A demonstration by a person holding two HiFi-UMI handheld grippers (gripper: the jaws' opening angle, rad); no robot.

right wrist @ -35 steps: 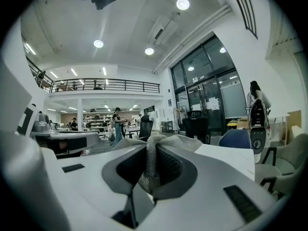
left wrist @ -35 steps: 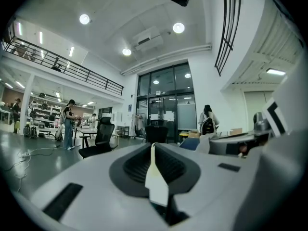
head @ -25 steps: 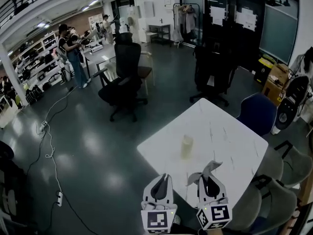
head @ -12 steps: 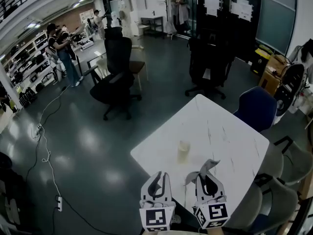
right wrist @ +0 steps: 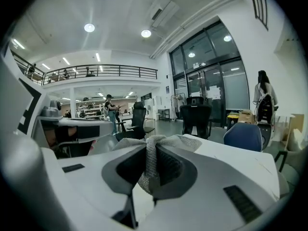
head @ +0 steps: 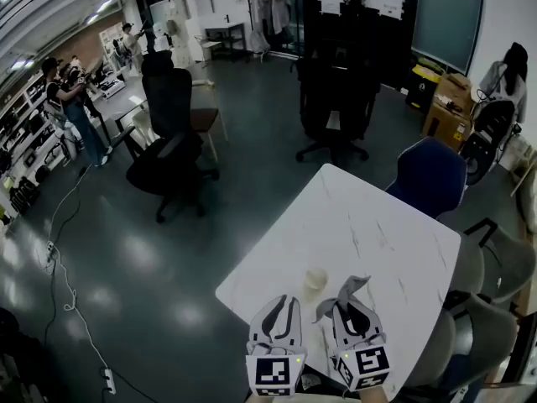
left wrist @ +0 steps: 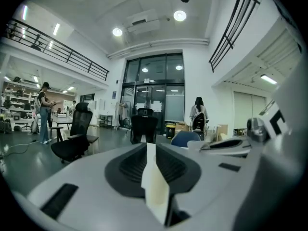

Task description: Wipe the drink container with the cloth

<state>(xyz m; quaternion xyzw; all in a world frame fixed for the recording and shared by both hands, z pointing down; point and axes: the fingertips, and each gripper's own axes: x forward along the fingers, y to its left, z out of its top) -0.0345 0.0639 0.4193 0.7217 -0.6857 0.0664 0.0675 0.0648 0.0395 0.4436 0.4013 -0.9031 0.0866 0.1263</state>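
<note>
A pale cream drink container (head: 316,278) stands upright near the front edge of the white table (head: 377,233). My left gripper (head: 284,306) is shut just short of it, to its lower left. In the left gripper view the left gripper (left wrist: 150,153) shows only a thin cream sliver in the slit between its jaws; I cannot tell what that sliver is. My right gripper (head: 351,306) is shut on a grey knitted cloth (head: 350,290), whose free end sticks up to the right of the container. In the right gripper view the cloth (right wrist: 153,150) is pinched in the right gripper (right wrist: 147,171).
A blue chair (head: 430,175) stands at the table's far side and grey chairs (head: 497,269) along its right. Black office chairs (head: 164,154) stand on the dark floor to the left and behind. People stand far off at the left and right.
Both grippers have come forward and lower toward the table, so the container now stands just ahead of them. The cloth stays held in the right gripper, and the left stays shut.
</note>
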